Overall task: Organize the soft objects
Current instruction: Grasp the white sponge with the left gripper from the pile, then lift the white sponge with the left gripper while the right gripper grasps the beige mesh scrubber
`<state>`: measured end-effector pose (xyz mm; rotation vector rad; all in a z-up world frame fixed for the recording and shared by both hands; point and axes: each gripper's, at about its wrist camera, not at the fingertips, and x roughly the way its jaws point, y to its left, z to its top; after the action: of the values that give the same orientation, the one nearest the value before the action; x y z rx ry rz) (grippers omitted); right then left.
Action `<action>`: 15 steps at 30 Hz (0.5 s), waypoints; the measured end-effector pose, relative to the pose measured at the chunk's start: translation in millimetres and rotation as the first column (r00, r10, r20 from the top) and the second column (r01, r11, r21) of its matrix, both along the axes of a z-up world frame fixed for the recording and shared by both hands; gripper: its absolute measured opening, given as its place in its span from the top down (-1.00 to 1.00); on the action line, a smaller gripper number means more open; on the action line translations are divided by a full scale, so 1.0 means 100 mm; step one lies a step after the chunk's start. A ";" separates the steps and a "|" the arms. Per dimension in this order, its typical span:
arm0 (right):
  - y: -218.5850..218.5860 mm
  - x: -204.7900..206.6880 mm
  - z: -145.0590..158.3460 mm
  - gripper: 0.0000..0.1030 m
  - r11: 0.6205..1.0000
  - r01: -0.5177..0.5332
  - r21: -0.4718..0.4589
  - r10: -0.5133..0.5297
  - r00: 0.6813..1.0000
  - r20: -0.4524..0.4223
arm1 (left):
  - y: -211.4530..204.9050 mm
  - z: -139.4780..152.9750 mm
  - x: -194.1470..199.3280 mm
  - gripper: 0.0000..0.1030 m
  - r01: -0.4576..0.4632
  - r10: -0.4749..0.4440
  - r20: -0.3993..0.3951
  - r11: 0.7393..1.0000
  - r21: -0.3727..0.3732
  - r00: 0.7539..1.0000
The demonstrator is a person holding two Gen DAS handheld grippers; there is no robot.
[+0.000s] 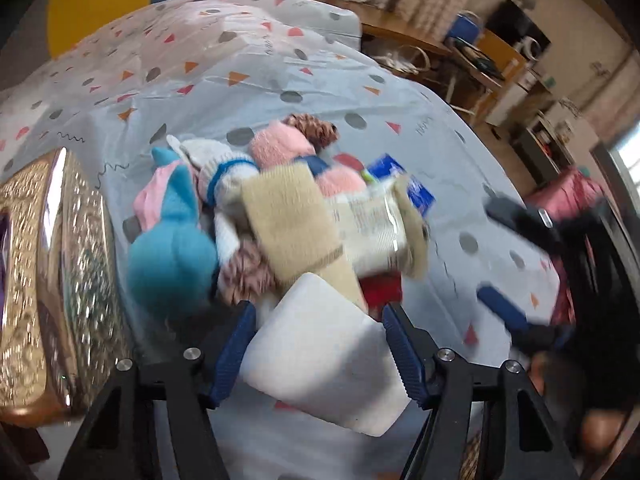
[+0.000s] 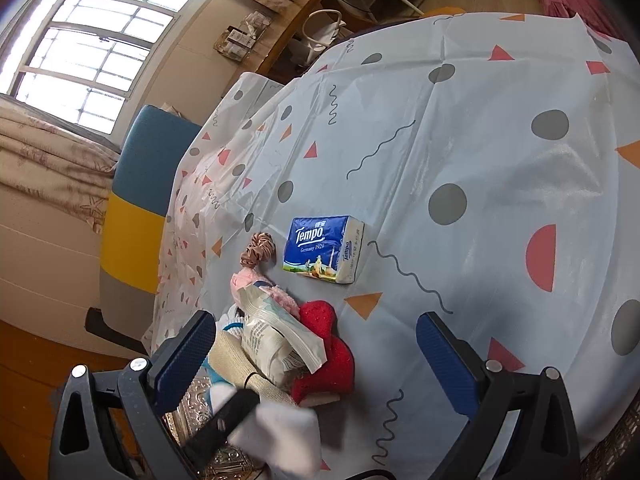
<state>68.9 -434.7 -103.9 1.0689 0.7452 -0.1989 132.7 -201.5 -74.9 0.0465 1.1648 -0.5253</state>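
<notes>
Pale-blue tablecloth (image 2: 500,184) printed with grey dots, triangles and squiggles covers the table. At about 12 o'clock from the soft pile (image 1: 256,208) in the right wrist view lies a blue tissue pack (image 2: 322,249) reading "Tempo" and "Germany 1929". The left gripper (image 1: 318,344) pinches a white foam block (image 1: 324,364) between its blue pads, at 6 o'clock of the pile. The right gripper (image 2: 316,352) stands spread wide, empty. An embossed gold box (image 1: 60,280) sits at 9 o'clock.
</notes>
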 end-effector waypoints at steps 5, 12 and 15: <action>0.10 0.07 -0.01 -1.00 0.998 -0.056 -0.033 0.055 0.998 -0.033 | 0.19 -0.17 -0.32 -0.30 0.124 -0.123 -0.022 0.991 0.042 0.992; 0.24 0.16 -0.01 -1.00 0.987 -0.145 -0.066 0.140 0.988 -0.069 | 0.54 -0.30 -0.51 -0.73 0.092 -0.091 -0.016 0.995 0.037 0.996; 0.33 0.20 0.04 -1.00 0.977 -0.185 -0.105 0.178 0.981 -0.072 | 0.70 -0.27 -0.57 -0.73 0.014 -0.014 -0.022 0.999 0.030 1.000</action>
<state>88.5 -401.8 -100.3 0.8867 0.8737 -0.1161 75.9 -131.5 -101.6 0.0749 1.1945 -0.5219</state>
